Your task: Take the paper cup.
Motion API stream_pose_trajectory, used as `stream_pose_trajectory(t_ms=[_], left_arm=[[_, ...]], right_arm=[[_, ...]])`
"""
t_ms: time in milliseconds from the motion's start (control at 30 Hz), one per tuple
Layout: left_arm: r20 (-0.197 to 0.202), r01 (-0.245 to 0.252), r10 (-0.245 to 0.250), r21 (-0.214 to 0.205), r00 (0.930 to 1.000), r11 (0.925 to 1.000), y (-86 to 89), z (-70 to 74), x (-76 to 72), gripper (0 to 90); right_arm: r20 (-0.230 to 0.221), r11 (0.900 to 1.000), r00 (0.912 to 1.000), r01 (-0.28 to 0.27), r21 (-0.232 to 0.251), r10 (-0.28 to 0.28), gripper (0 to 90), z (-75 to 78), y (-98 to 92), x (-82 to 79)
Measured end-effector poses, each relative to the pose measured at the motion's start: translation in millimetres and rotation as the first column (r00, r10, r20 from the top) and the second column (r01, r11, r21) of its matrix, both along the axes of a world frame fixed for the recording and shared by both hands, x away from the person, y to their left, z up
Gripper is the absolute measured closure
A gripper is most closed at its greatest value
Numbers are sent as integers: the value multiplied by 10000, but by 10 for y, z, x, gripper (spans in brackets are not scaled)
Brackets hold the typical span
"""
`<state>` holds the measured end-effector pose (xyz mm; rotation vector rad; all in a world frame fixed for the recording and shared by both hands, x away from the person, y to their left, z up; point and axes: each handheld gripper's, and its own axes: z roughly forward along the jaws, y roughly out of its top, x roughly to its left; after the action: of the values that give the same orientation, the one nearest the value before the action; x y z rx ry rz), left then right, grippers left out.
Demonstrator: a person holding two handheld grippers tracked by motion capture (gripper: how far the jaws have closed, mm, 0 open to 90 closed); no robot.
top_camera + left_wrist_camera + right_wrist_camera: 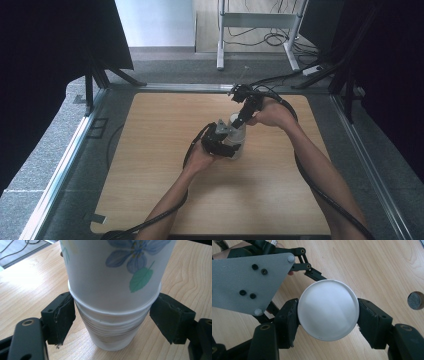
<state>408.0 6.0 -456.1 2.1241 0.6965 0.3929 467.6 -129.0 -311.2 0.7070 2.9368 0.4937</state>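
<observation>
Stacked paper cups stand upright mid-counter — my left fingers spread beside the lower cup to steady it, right fingers pinching the top cup to lift it free.

Table: a light wooden table top with visible grain, set in a metal frame that runs along its left and far edges.
Small round thing: a dark disc lies on the wood, well apart from the centre; too small to tell what it is.
Floor: grey carpet around the table.
Background stand: a white metal frame on two feet stands beyond the table, with loose black cables on the floor beneath it.
Sides: black panels stand at left and right.
</observation>
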Motion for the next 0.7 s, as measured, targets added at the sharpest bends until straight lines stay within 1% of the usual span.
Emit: stream_pose_trajectory(t_ms=[167,267,433,700], left_arm=[[16,19,-19,-13,10000,10000,-1,-5,-1,209],[60,17,-17,-4,10000,10000,-3,-7,1,209],[99,49,-51,156,9999,9999,-8,0,-5,208],[44,41,-42,153,10000,9999,-9,6,2,206]], right_arm=[[-25,10000,10000,1,31,-1,368,85,-11,-6],[44,10000,10000,-54,52,54,368,142,-17,-18],[170,10000,9998,-71,69,69,369,220,-34,-40],[415,9999,9991,-103,103,99,369,372,-58,-75]])
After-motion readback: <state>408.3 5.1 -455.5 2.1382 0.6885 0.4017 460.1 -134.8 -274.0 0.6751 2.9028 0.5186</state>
